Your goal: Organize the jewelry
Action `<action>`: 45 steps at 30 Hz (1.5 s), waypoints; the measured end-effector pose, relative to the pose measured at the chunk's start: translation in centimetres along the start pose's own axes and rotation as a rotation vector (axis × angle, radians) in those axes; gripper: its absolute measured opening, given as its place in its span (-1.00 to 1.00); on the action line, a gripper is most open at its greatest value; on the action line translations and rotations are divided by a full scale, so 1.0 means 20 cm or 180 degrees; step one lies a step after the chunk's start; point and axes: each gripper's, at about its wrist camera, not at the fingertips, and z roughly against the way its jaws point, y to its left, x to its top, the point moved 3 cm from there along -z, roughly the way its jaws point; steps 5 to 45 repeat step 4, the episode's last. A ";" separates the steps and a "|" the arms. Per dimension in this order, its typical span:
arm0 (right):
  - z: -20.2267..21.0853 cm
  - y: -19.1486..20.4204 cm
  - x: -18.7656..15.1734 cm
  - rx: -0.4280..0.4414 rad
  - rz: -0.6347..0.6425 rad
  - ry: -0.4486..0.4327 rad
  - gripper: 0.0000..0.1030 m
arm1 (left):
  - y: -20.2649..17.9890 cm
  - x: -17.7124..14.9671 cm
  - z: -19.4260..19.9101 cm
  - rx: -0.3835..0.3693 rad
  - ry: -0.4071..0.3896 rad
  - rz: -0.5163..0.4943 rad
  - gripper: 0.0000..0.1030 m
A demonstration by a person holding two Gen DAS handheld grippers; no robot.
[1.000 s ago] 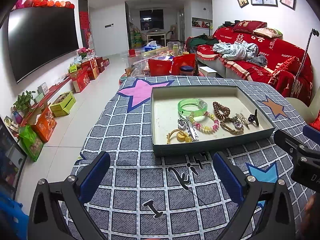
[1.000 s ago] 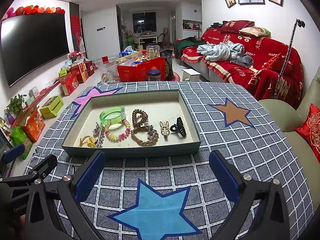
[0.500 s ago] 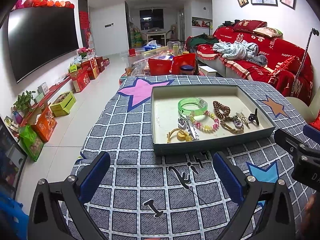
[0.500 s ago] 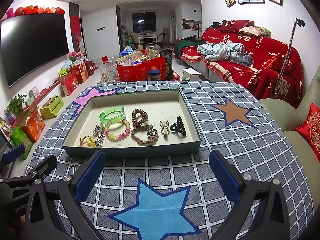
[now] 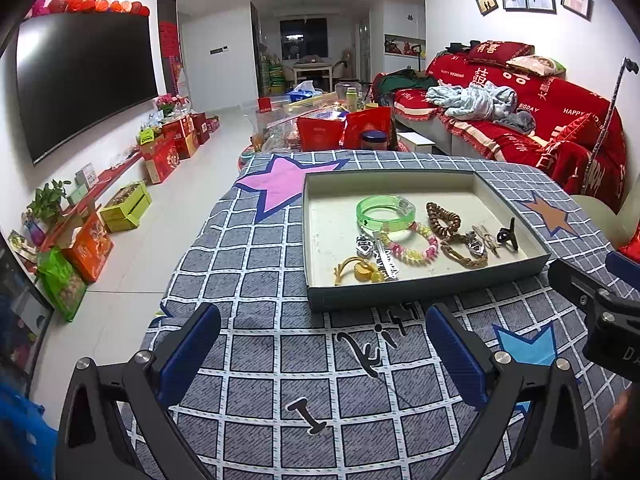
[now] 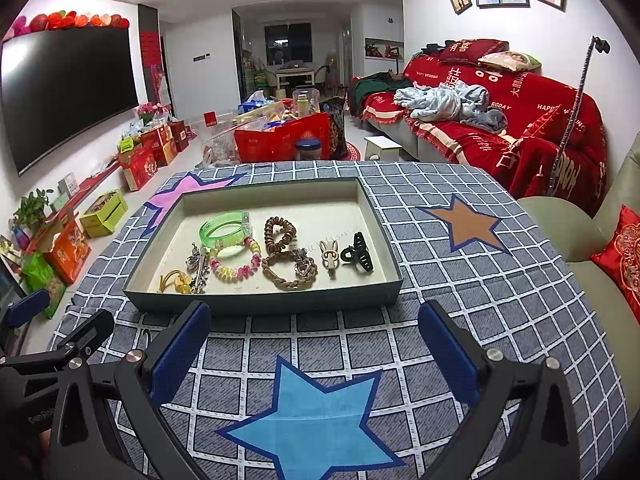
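Both grippers are held wide and empty above the tabletop's near edge: left gripper [image 5: 322, 342], right gripper [image 6: 314, 338]. The tray [image 6: 260, 302] is set mid-table. Along its near wall are laid the bangle [image 6: 225, 231], bead bracelet [image 6: 235, 263], brown chain [image 6: 289, 273] and claw clip [image 6: 359, 258].

Checked cloth on surface [image 6: 460, 292] lies bare between both hand-held grippers and tray [image 6: 260, 304]; open passage there. Left hand-held gripper [image 5: 320, 344] and right hand-held gripper [image 6: 316, 340] both spread wide, nothing between fingers. Tray near wall stands as a low barrier ahead. Inside, jewelry crowds the front half: green bangle [image 6: 225, 229], beaded bracelet [image 6: 235, 264], brown coil tie [image 6: 280, 232], black claw clip [image 6: 359, 258], pieces touching or just beside. Rear half of tray floor is bare. Right of tray, cloth open to the edge.
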 end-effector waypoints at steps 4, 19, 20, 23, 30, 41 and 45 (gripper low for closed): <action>0.00 0.01 0.00 0.0008 -0.0004 0.0008 1.00 | -0.01 0.00 0.02 -0.0019 -0.0020 -0.0029 1.00; 0.00 0.01 0.00 0.0008 -0.0004 0.0008 1.00 | -0.01 0.00 0.02 -0.0019 -0.0020 -0.0029 1.00; 0.00 0.01 0.00 0.0008 -0.0004 0.0008 1.00 | -0.01 0.00 0.02 -0.0019 -0.0020 -0.0029 1.00; 0.00 0.01 0.00 0.0008 -0.0004 0.0008 1.00 | -0.01 0.00 0.02 -0.0019 -0.0020 -0.0029 1.00; 0.00 0.01 0.00 0.0008 -0.0004 0.0008 1.00 | -0.01 0.00 0.02 -0.0019 -0.0020 -0.0029 1.00; 0.00 0.01 0.00 0.0008 -0.0004 0.0008 1.00 | -0.01 0.00 0.02 -0.0019 -0.0020 -0.0029 1.00; 0.00 0.01 0.00 0.0008 -0.0004 0.0008 1.00 | -0.01 0.00 0.02 -0.0019 -0.0020 -0.0029 1.00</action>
